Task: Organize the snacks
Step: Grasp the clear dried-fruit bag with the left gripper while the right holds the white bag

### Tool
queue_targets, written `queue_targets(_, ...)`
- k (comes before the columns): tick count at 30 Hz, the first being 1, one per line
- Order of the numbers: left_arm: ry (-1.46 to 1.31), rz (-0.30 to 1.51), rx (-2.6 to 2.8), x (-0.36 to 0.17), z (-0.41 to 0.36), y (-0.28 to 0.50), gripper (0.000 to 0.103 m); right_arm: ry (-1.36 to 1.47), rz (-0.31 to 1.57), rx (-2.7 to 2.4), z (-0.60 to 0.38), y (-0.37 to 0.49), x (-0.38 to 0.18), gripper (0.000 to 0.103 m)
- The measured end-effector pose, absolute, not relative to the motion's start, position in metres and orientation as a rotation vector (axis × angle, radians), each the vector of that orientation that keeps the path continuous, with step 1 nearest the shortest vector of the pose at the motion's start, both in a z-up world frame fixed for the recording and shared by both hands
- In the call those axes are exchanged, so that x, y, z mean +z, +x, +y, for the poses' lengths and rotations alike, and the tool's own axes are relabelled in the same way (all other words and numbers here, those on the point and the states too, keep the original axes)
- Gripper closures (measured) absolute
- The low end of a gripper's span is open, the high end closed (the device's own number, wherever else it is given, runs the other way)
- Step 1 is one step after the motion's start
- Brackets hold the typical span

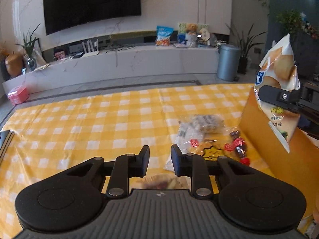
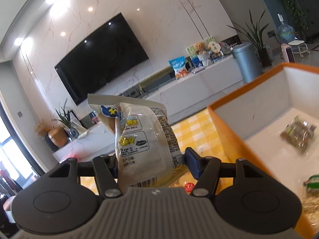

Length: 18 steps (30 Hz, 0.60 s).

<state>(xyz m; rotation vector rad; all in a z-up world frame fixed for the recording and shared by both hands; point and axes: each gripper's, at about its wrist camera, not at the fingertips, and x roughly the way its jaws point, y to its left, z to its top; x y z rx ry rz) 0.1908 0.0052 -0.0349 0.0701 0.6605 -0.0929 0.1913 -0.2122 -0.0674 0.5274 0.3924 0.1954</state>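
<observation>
My right gripper (image 2: 151, 161) is shut on a white snack bag (image 2: 143, 143) with yellow cartoon prints, held upright in the air just left of an orange box (image 2: 225, 127). The same bag (image 1: 279, 83) and right gripper (image 1: 279, 97) show at the right edge of the left wrist view, above the box (image 1: 257, 127). The box has a white inside and holds a dark green packet (image 2: 299, 135) and another packet (image 2: 313, 183). My left gripper (image 1: 159, 161) is open and empty, low over the yellow checked cloth (image 1: 79, 123). Loose snack packets (image 1: 207, 135) lie just ahead to its right.
A packet (image 1: 161, 181) lies under the left gripper. A small red-capped bottle (image 1: 239, 149) lies beside the box. Beyond the table stand a white TV bench (image 1: 119, 59) with a blue snack bag (image 1: 163, 35), and a grey bin (image 1: 227, 61). A pink box (image 1: 18, 94) sits on the floor.
</observation>
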Motion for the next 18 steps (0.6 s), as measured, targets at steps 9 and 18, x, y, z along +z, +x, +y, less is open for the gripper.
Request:
queue_targets(9,0.119,0.785,-0.081,-0.064,0.001,0.209,0.070,0.489,0.308,0.198,-0.228,0.170,-0.046,0.042)
queue_targets(18,0.159,0.826,-0.112,-0.078,0.008,0.221,0.012,0.514,0.353,0.201,-0.225,0.180,-0.055,0.042)
